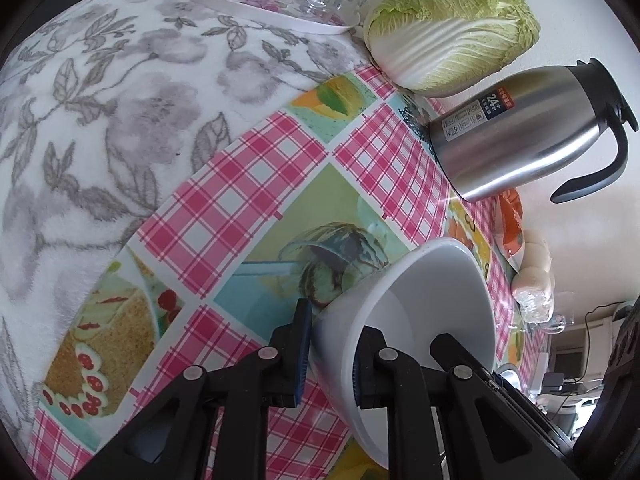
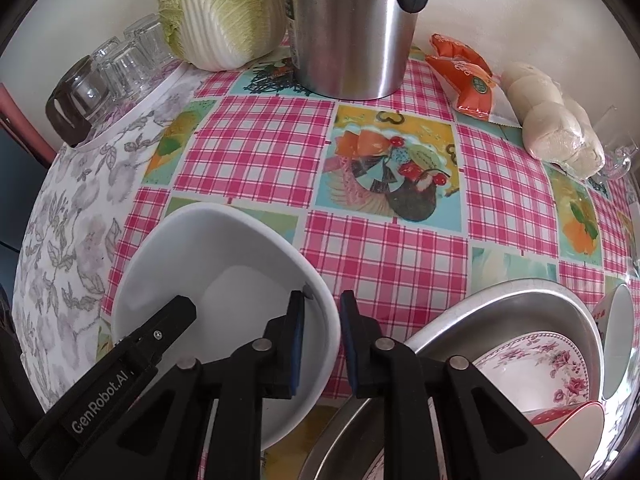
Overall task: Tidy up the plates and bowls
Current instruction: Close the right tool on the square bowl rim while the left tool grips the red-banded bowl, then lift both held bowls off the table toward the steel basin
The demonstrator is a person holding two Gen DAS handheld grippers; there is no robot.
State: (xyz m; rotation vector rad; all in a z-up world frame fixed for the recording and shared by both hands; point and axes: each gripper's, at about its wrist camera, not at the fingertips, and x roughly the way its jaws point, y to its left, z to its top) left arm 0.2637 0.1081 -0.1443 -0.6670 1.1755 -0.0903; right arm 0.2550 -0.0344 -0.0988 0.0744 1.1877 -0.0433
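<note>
The left gripper point(image 1: 332, 356) pinches the wall of the plain white round ceramic bowl point(image 1: 424, 312), one pad outside and one inside the rim, at the lower middle of the left wrist view. The right gripper point(image 2: 322, 344) pinches the same bowl's point(image 2: 224, 292) opposite rim at the lower middle of the right wrist view, so the bowl hangs tilted between the two, its mouth turned toward the right gripper's side.

To the lower right of the right wrist view, just beside the bowl, a shallow steel basin point(image 2: 500, 300) holds a rose-patterned white plate point(image 2: 536, 364) and a red-rimmed dish point(image 2: 568, 420); I judge the right hand is the nearer to that stack.

The checked pink oilcloth surface point(image 2: 384, 264) carries a brushed steel jug point(image 1: 520, 128) whose label reads "24" above smaller print I cannot read. The left gripper's arm, seen at lower left in the right wrist view, reads "GenRobot.AI". An orange packet point(image 2: 464, 72) bears illegible print.
</note>
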